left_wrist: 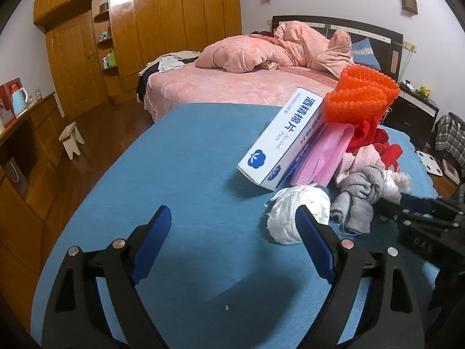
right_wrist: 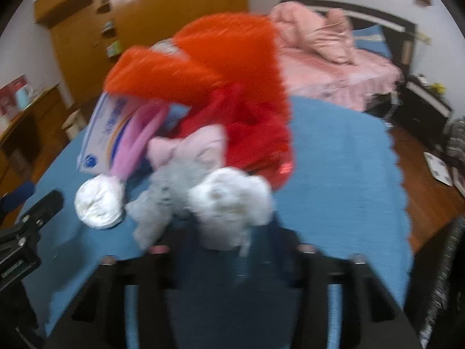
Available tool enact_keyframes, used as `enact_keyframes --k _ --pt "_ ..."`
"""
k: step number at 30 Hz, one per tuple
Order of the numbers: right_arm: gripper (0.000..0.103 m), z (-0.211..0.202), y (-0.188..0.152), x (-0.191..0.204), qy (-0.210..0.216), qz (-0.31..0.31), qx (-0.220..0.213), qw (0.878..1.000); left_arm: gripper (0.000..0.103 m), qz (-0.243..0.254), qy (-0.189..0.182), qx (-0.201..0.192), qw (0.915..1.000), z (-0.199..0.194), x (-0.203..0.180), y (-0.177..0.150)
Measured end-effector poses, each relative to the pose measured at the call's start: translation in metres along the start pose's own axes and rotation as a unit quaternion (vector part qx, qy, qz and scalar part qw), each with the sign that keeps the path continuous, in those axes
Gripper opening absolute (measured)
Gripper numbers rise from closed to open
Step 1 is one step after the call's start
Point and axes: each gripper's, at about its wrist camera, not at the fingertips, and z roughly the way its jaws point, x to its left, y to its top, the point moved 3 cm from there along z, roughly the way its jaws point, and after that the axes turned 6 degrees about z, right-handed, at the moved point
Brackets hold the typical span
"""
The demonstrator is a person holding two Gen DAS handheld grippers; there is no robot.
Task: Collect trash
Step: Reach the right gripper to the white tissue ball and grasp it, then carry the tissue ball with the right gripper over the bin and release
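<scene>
jaws are spread wide and empty on the left gripper (left_wrist: 232,232), while a white fluffy wad (right_wrist: 232,200), just beside the clutter pile on the blue cloth (left_wrist: 174,160), is seemingly clenched by the nearer, blurred right gripper (right_wrist: 232,229).

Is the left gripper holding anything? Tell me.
No. The left gripper is open over the bare blue cloth, with nothing between its fingers; the white wad lies beside it.
</scene>
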Motion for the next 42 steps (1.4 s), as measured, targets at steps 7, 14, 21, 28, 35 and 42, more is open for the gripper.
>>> enact_keyframes --k 7,14,21,28,35,42 --pt "0.026 -0.021 -0.007 -0.016 -0.007 0.019 -0.02 1.0 0.085 0.014 -0.026 -0.007 0.9995 0.001 -0.024 0.005" --pt "0.026 -0.024 -0.017 -0.037 -0.034 0.039 -0.016 0.999 0.072 0.035 -0.038 0.016 0.9986 0.022 -0.049 0.006" --pt "0.026 -0.019 -0.018 -0.038 -0.037 0.036 -0.008 0.999 0.032 0.04 -0.076 0.046 0.9952 0.041 -0.054 0.005" --pt "0.026 -0.02 -0.018 -0.037 -0.038 0.036 -0.008 0.999 0.026 0.029 -0.07 0.015 0.997 0.027 -0.047 0.007" --pt "0.026 -0.059 -0.011 -0.042 -0.024 0.048 -0.044 0.998 0.026 0.033 -0.075 -0.011 0.9965 -0.018 -0.051 0.006" --pt "0.026 -0.114 -0.018 -0.068 -0.042 0.064 -0.079 0.994 0.026 0.052 -0.116 -0.023 0.9917 -0.049 -0.09 0.008"
